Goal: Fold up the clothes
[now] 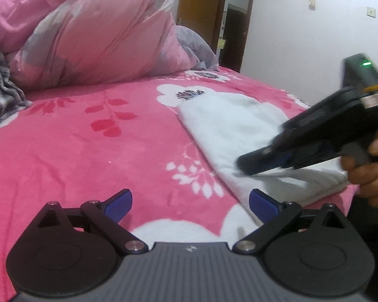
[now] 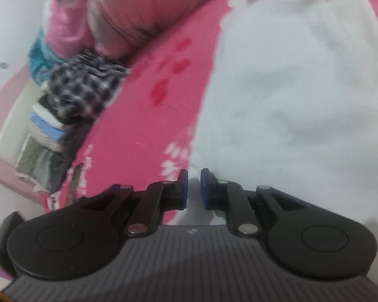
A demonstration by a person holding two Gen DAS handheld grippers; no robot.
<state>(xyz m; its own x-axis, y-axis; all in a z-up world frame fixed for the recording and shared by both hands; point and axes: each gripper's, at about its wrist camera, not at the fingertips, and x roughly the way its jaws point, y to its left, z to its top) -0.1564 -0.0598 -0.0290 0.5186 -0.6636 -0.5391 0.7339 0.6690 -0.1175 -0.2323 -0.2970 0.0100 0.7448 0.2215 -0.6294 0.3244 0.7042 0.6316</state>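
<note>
Hovering over folded white garment (image 1: 239, 130): right gripper (image 2: 194, 188) nearly closed, gripping nothing; left gripper (image 1: 190, 201) released. Advise pinching both layers squarely.

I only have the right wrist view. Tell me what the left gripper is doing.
Observer: The left gripper is wide open with nothing between its pads, over the pink bedsheet at the near edge of the folded white garment.
Operator: Tell me how my right gripper sits relative to that garment.
Observer: The right gripper hangs just above the garment's near end and throws a shadow on it; no cloth looks lifted.
Operator: Report what lies past the garment's far end.
Observer: More sheet, then a white wall and a doorway.
</note>
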